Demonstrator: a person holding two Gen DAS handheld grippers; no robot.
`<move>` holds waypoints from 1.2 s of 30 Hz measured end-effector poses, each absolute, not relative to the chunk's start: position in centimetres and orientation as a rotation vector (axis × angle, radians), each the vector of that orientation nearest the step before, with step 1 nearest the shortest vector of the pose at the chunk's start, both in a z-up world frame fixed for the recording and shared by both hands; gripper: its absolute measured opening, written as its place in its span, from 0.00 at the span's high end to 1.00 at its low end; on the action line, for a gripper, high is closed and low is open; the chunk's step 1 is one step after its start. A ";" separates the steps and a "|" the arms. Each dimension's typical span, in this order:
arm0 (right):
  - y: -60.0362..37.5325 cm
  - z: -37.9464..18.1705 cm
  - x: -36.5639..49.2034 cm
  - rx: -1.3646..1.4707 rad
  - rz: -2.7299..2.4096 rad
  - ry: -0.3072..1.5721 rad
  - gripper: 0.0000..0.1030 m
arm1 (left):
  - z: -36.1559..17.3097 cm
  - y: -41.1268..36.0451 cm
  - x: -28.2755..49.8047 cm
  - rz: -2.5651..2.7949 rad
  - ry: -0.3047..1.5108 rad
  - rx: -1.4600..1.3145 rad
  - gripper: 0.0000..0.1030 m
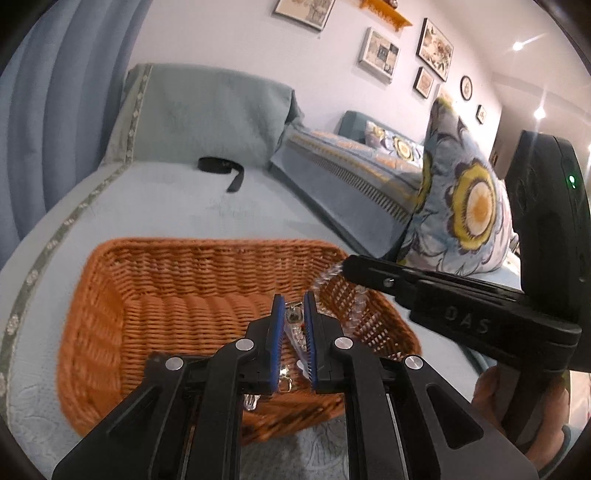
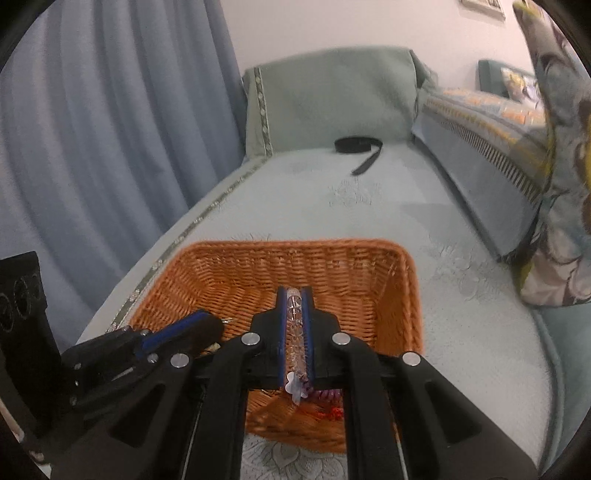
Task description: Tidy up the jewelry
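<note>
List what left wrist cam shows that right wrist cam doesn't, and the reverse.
Left wrist only: framed pictures on the wall, an orange shelf, a round wall clock, the person's hand under the right tool.
Right wrist only: the clear bead strand pinched along the right gripper, pads shut on it.
Both: wicker basket, black strap, floral cushion, blue curtain, left gripper holding jewelry.

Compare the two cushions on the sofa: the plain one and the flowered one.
The plain teal cushion is one muted colour with a patterned trim strip; the flowered cushion carries big yellow blooms. The plain one stands at the far end, behind a black strap; the flowered one leans near the basket. Both stand upright.
</note>
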State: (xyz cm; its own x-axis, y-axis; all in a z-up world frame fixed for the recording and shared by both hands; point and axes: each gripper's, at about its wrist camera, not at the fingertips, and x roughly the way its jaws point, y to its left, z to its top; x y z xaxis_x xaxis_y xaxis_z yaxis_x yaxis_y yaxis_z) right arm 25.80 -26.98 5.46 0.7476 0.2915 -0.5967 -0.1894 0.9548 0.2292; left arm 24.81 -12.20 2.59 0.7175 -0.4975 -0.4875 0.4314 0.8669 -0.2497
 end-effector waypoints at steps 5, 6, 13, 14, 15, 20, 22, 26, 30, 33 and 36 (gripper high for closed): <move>-27.9 3.7 26.9 0.226 0.250 0.731 0.91 | 1.8 -12.0 25.2 -0.504 0.582 -0.134 0.87; -28.2 3.4 27.1 0.253 0.255 0.749 0.86 | 1.8 -11.8 25.1 -0.508 0.582 -0.141 0.74; -29.3 6.0 23.5 0.237 0.229 0.664 0.45 | 4.3 -9.9 21.8 -0.501 0.509 -0.176 0.48; -29.4 6.6 22.8 0.226 0.232 0.649 0.44 | 4.7 -9.6 20.9 -0.496 0.497 -0.168 0.44; -29.3 7.4 21.4 0.207 0.231 0.626 0.40 | 5.2 -9.2 19.8 -0.486 0.480 -0.154 0.41; -28.5 9.6 14.8 0.142 0.205 0.516 0.19 | 7.0 -7.1 13.6 -0.399 0.392 -0.097 0.27; -27.7 9.9 11.8 0.104 0.193 0.473 0.17 | 7.3 -6.3 10.9 -0.342 0.342 -0.083 0.22; -25.4 9.3 6.2 0.003 0.114 0.373 0.08 | 7.0 -5.5 6.1 -0.245 0.282 -0.039 0.17; -24.0 6.3 2.5 -0.033 0.054 0.371 0.08 | 5.7 -5.6 3.1 -0.153 0.247 0.026 0.15; -24.2 4.3 2.1 -0.003 0.035 0.395 0.08 | 4.7 -5.3 2.1 -0.093 0.233 0.024 0.13; -24.5 3.0 2.0 0.021 -0.003 0.383 0.08 | 3.3 -4.9 1.8 -0.041 0.231 0.029 0.12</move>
State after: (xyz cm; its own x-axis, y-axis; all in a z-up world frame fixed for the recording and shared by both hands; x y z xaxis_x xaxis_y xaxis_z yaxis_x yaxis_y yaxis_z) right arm 2.04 -24.54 2.98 0.9275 0.0008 -0.3739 0.0072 0.9998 0.0201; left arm 1.78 -4.86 3.33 0.9725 -0.0376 -0.2297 0.0443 0.9987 0.0241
